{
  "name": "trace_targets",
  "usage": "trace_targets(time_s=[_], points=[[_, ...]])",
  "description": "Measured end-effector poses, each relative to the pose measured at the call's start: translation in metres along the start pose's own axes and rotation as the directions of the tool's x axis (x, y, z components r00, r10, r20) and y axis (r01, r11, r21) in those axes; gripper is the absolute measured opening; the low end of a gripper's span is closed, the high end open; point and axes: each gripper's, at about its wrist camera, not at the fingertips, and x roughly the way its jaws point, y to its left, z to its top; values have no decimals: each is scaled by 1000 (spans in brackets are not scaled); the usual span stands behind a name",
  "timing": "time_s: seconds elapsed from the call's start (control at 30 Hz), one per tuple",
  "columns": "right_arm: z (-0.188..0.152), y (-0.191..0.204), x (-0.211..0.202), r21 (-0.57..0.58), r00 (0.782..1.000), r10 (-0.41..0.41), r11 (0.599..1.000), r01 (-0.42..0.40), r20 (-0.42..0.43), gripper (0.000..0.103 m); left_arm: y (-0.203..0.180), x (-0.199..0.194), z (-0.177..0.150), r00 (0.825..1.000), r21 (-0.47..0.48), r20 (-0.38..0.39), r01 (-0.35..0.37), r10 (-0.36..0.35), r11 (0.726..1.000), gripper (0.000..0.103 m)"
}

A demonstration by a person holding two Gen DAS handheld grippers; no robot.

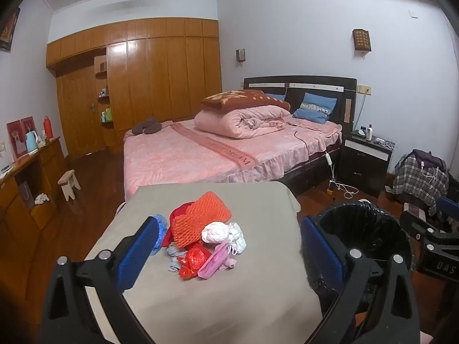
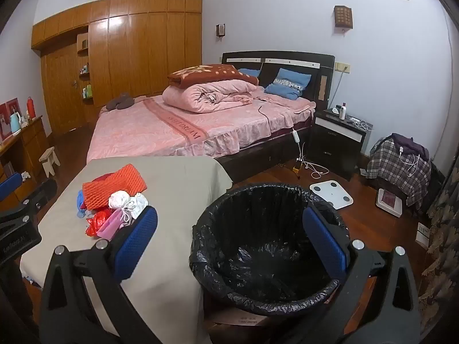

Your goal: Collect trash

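A bed (image 2: pixel 178 134) with a pink cover fills the far middle of the room, its folded quilt (image 2: pixel 206 94) lying near the dark headboard. In front of it stands a table (image 1: pixel 200 301) under a grey-beige cloth. Just beside the table's right edge stands a trash bin (image 2: pixel 266 295) lined with a black bag; its inside looks empty.

On the table, toward the far half, lies the pile of trash. Its largest piece is an orange foam net (image 1: pixel 200 218), resting on a red bag behind it. In front of the net sit a white crumpled wad (image 1: pixel 215 230) and a white drawstring pouch (image 1: pixel 236 238), touching each other. Below them lie a crumpled red plastic bag (image 1: pixel 193 261) and a pink pouch (image 1: pixel 216 261), side by side. A blue plastic scrap (image 1: pixel 159 229) lies at the pile's left edge.

The left gripper (image 1: pixel 229 252) hangs over the table with its jaws spread fully wide, framing the pile and holding nothing. The right gripper (image 2: pixel 229 238) hangs over the bin, jaws equally wide apart and empty.
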Motion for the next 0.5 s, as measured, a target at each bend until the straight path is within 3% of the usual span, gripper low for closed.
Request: trace_targets(time_s=[0.5], points=[[0, 1, 3, 2, 1000, 0, 1000, 0, 0, 98, 2, 0, 2, 1000, -8, 9, -1, 1, 1000, 97]])
